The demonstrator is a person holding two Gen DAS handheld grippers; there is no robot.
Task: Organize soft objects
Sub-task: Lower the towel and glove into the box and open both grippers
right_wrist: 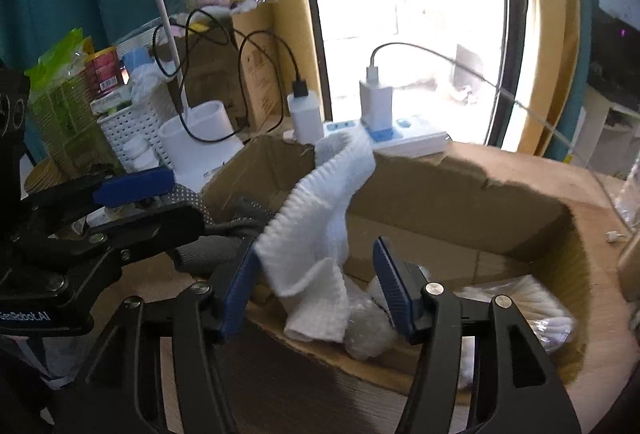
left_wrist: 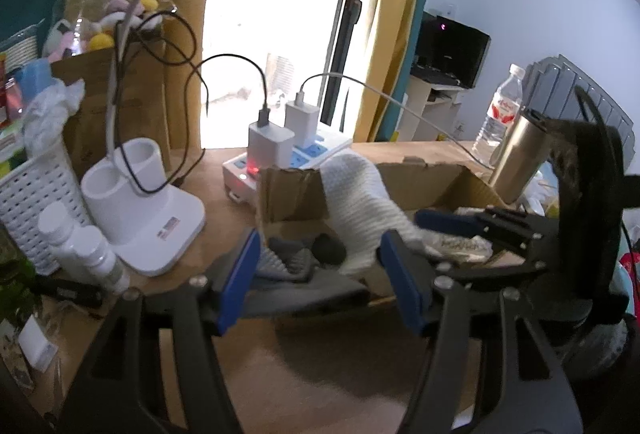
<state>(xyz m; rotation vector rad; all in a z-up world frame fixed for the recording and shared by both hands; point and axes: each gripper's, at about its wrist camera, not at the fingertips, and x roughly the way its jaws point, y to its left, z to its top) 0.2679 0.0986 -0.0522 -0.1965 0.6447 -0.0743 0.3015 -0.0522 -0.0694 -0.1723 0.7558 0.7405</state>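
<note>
A wooden worktop (left_wrist: pixel 288 366) is carrying an open cardboard box (right_wrist: pixel 460 194), with its torn far wall standing in front of a white power strip (right_wrist: pixel 408 138). A white ribbed cloth (right_wrist: pixel 320 202) is hanging over that far wall and trailing down into the box, its lower end folding onto the box floor beside a crumpled clear wrapper. A grey dotted cloth (left_wrist: pixel 288 258) is lying in the left part of the box, next to a dark rounded lump I cannot identify.

The left hand-held gripper (left_wrist: pixel 320 274) is reaching over the near edge of the box with its blue-padded jaws standing apart; the grey cloth is lying between and below them, and no pad is pressing on it. The right hand-held gripper (right_wrist: pixel 316 286) is likewise standing released, with its jaws apart on either side of the lower end of the white cloth; the left pad is sitting just beside the fabric, though whether it is touching is unclear.

A white lamp base (left_wrist: pixel 152 210) is standing left of the box, a steel tumbler (left_wrist: pixel 520 158) and a water bottle (left_wrist: pixel 502 110) to its right.
</note>
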